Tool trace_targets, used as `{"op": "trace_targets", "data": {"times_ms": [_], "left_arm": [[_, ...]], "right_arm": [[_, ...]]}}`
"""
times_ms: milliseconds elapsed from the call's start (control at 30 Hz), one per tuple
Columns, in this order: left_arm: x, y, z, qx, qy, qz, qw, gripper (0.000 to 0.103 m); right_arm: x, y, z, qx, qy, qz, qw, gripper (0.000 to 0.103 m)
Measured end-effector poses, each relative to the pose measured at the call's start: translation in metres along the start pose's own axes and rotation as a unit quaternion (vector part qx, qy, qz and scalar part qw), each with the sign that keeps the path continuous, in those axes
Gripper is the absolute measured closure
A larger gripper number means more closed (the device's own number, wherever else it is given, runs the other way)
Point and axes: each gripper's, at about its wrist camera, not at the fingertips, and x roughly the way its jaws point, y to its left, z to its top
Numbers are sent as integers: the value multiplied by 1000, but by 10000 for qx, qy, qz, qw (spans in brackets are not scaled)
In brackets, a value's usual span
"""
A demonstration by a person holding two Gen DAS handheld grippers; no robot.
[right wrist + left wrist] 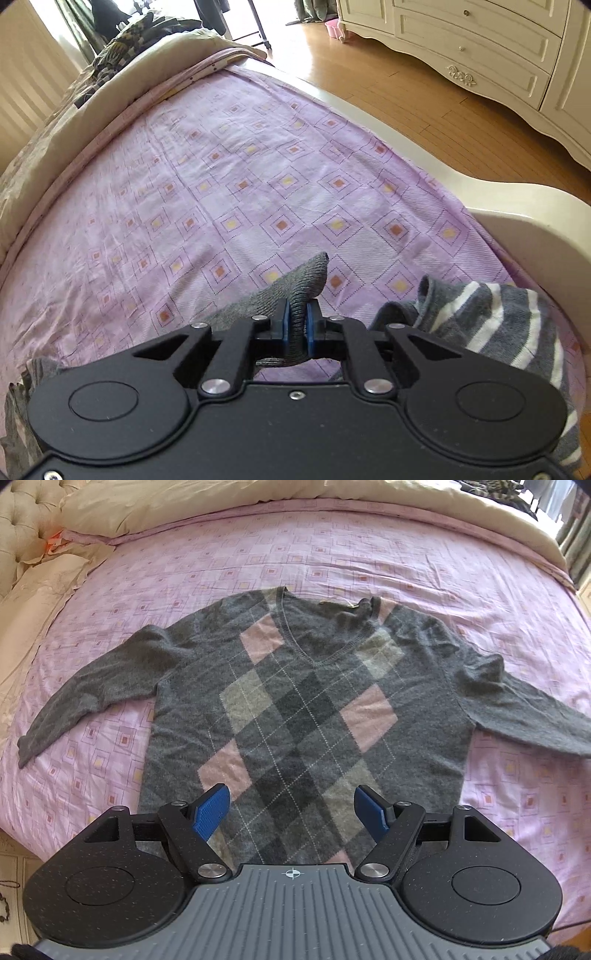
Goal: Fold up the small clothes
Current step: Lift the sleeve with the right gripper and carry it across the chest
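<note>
A grey argyle V-neck sweater [295, 701] with pink and light grey diamonds lies flat, front up, on the purple bedsheet [258, 554], both sleeves spread outward. My left gripper [291, 808] hovers open above the sweater's hem, blue pads wide apart and holding nothing. In the right wrist view, my right gripper [296, 326] is shut on the grey ribbed sleeve cuff [303, 280], which sticks out past the fingers and is lifted off the sheet [240, 184]. The rest of that sleeve runs back under the gripper, hidden.
A grey-and-white striped garment [498, 325] lies at the bed's right edge beside my right gripper. A cream duvet [221, 502] and pillows [37, 572] line the far side. The cream bed frame [517, 206], wooden floor [424, 92] and white dresser [480, 44] lie to the right.
</note>
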Motion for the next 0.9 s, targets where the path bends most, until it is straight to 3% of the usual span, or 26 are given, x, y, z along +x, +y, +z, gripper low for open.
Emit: {"op": "trace_targets", "data": {"times_ms": [233, 367, 633, 733, 900], "left_arm": [[9, 28, -3, 144, -97, -184, 9997, 30], [17, 55, -1, 198, -129, -328, 9992, 30], [33, 130, 11, 308, -235, -476, 9981, 30], [40, 157, 17, 355, -242, -482, 9979, 30], [51, 200, 22, 339, -263, -442, 9981, 30]], "right_arm": [[-26, 25, -22, -113, -96, -660, 9977, 88], [-61, 71, -32, -377, -432, -648, 9963, 88], [-113, 238, -74, -1090, -873, 256, 9899, 88], [-110, 308, -106, -1364, -800, 788, 9843, 88], [-77, 418, -174, -1848, -321, 1463, 9713, 88]]}}
